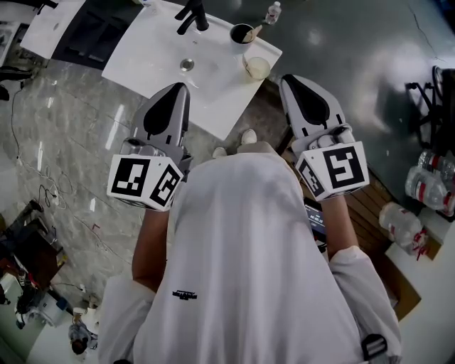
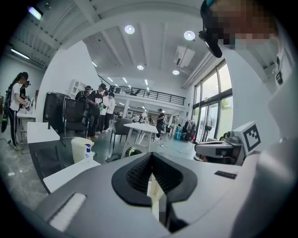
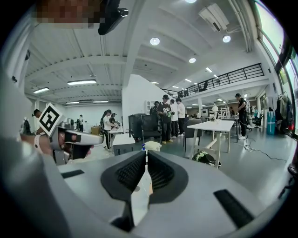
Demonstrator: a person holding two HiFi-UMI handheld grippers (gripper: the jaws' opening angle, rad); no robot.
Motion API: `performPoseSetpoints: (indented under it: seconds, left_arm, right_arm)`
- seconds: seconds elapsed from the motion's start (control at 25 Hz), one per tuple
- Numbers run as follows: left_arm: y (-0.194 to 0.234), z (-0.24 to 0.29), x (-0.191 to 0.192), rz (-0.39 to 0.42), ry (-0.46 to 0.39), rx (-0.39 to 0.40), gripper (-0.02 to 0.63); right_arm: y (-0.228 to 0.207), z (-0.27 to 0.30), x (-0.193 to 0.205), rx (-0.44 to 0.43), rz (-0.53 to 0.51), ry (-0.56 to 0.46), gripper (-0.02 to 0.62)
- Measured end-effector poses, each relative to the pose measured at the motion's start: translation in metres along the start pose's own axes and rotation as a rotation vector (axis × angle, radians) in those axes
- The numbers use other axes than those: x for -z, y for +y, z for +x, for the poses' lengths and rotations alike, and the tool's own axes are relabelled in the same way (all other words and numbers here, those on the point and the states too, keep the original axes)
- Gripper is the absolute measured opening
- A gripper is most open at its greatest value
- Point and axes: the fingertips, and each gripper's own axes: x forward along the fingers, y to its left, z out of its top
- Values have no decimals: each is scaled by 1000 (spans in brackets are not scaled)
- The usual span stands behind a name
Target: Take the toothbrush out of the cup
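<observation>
A dark round cup [image 1: 240, 34] stands upright at the right end of the white sink [image 1: 153, 51], near its back edge. The pale toothbrush [image 1: 254, 30] sits inside, apparently leaning out over the rim to the right.

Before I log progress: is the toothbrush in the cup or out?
In: the toothbrush stands in the black cup on the sink; the left gripper and right gripper, both shut, hold nothing.

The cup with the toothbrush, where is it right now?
In the head view, the dark cup stands near the right corner of the white sink top, right of the black faucet and beyond a pale bowl, with the toothbrush in it.
</observation>
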Motion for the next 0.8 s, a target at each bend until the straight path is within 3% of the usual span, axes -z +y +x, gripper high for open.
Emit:
performPoseSetpoints:
  seconds: [0.8]
  left_arm:
    - [-8,12,0,12,19,56,6]
  right_arm:
    - [1,-2,-1,19,-16,8,9]
